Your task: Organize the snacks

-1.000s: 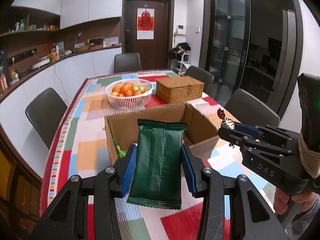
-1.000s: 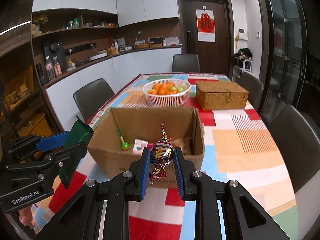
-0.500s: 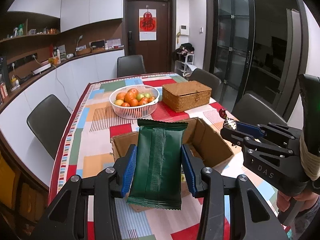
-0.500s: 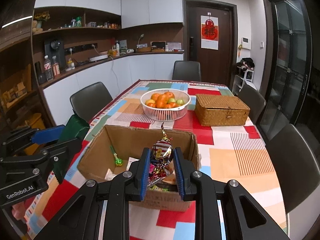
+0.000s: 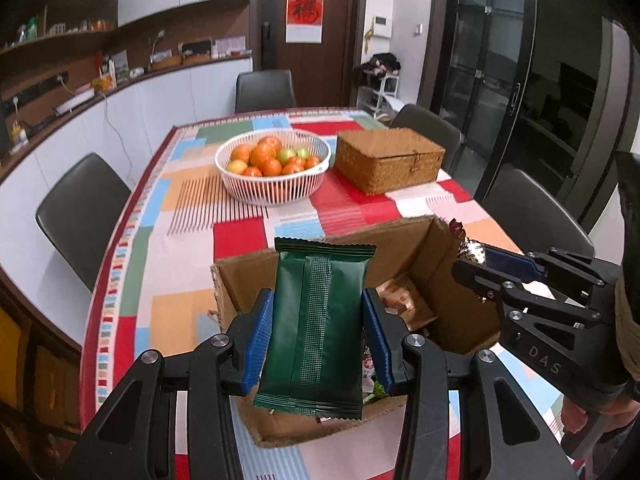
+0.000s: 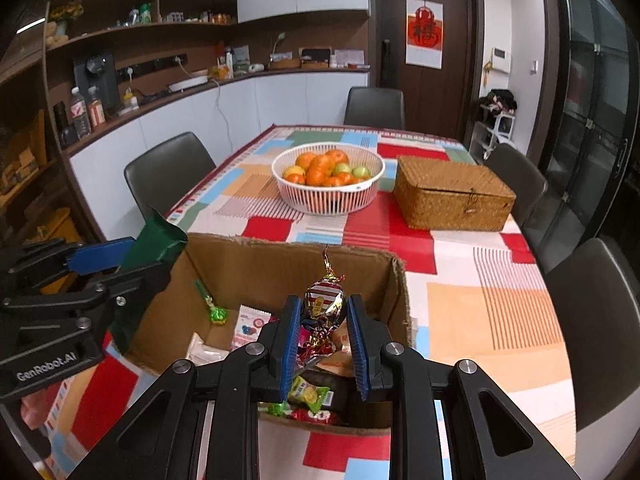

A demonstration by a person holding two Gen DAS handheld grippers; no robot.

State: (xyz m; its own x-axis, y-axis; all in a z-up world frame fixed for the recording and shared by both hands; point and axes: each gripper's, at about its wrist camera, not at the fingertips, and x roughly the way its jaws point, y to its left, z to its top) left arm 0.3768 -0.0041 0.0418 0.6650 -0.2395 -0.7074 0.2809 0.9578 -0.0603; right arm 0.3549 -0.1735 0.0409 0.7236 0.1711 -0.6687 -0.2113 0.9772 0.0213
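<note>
Left gripper point(image 5: 318, 336): blue pads clamped on the long edges of the green snack packet point(image 5: 316, 324), held above the near left part of the cardboard box point(image 5: 436, 248).
Green snack packet, axis: long axis runs away from the camera along the fingers; one crimped end points toward the fruit basket point(image 5: 273, 169), the other hangs back past the pads. Its back seam faces the camera; no print readable.
Right gripper point(image 6: 322, 334): pads narrowed onto the wrapped candy point(image 6: 324, 298), held over the box's near right part.
Wrapped candy, axis: upright between the pads, one twisted foil tail pointing up, the other down; red-and-silver stripes with a small yellow label, unreadable.
Cardboard box: open-topped on the patchwork tablecloth point(image 6: 452, 276), holding assorted snack packets; a green lollipop point(image 6: 212, 304) leans in its far left corner.
Writing: "GenRobot.AI" on the left gripper's side in the right view; "DAS" on the right gripper's side in the left view.
Background: wicker box point(image 6: 454, 198) beside the fruit basket; a red character poster point(image 6: 424, 34) on the door.
</note>
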